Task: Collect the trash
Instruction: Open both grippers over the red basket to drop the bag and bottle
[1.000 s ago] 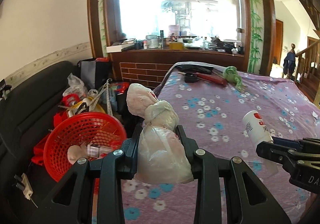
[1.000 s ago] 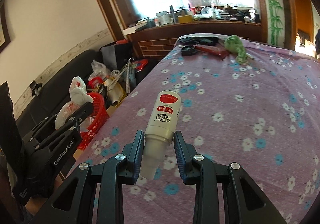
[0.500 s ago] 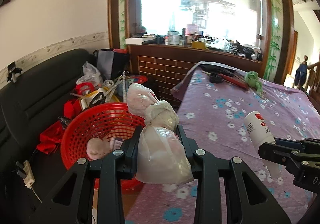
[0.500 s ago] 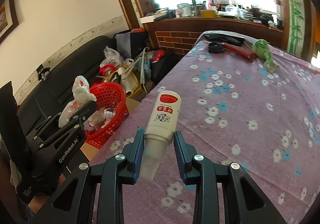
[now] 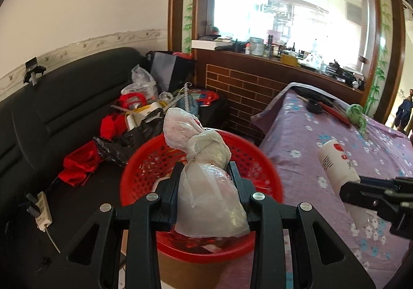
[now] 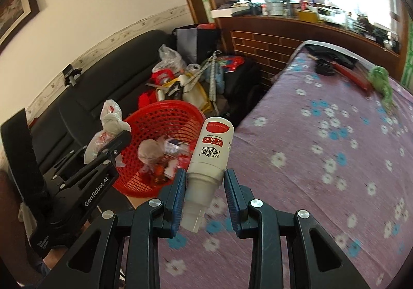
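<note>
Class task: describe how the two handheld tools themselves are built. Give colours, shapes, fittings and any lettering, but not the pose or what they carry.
Both are black plastic. The left tool has two angular fingers with triangular cut-outs, round silver bolts and flat ribbed black pads. The right tool has the same build, with dark blue ribbed pads. Seen from the right wrist, the left tool's side carries white "GenRobot.AI" lettering. No cables or sleeves show.

Black sofa (image 5: 51, 113) ran along the wall, piled with red cloth (image 5: 77, 167), plastic bags (image 5: 140, 82) and other clutter. A power strip (image 5: 41, 214) lay on its seat. The purple flowered bedspread (image 6: 335, 149) had a green thing (image 6: 380, 82) near its far end.
</note>
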Available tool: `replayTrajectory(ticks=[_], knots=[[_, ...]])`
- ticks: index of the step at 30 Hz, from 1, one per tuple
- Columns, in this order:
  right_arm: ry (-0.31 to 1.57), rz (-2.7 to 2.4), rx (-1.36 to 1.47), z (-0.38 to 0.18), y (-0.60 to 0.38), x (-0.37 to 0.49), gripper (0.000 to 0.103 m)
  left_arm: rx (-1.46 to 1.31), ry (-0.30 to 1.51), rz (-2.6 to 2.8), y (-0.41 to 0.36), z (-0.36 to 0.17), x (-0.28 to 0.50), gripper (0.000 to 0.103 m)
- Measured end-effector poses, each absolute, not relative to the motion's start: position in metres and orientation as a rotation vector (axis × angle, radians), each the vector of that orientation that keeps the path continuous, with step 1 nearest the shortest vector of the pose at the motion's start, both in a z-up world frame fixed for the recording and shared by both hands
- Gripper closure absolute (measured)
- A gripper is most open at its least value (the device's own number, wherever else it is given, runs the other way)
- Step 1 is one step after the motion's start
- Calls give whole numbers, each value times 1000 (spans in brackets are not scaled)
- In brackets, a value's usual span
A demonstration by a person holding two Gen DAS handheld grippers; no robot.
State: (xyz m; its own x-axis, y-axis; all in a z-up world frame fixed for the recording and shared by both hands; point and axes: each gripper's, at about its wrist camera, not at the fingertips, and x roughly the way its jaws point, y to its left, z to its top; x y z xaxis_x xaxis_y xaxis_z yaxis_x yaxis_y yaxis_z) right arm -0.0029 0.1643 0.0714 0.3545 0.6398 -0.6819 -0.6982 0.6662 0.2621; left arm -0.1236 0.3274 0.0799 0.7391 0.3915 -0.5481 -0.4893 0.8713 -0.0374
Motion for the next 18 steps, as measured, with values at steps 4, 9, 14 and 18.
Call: replayTrajectory(ticks=[4, 9, 14, 18], knots=[[864, 904, -73, 71, 190, 6, 70, -198, 576, 507, 349, 74, -124, 71], [890, 943, -69, 65, 222, 18, 70, -191, 602, 516, 359, 66, -119, 70], [891, 949, -65, 64, 245, 29, 67, -189, 594, 520, 361, 64, -119, 41], [855, 938, -45, 74, 225, 26, 62, -177, 536, 553, 356, 72, -130, 27]])
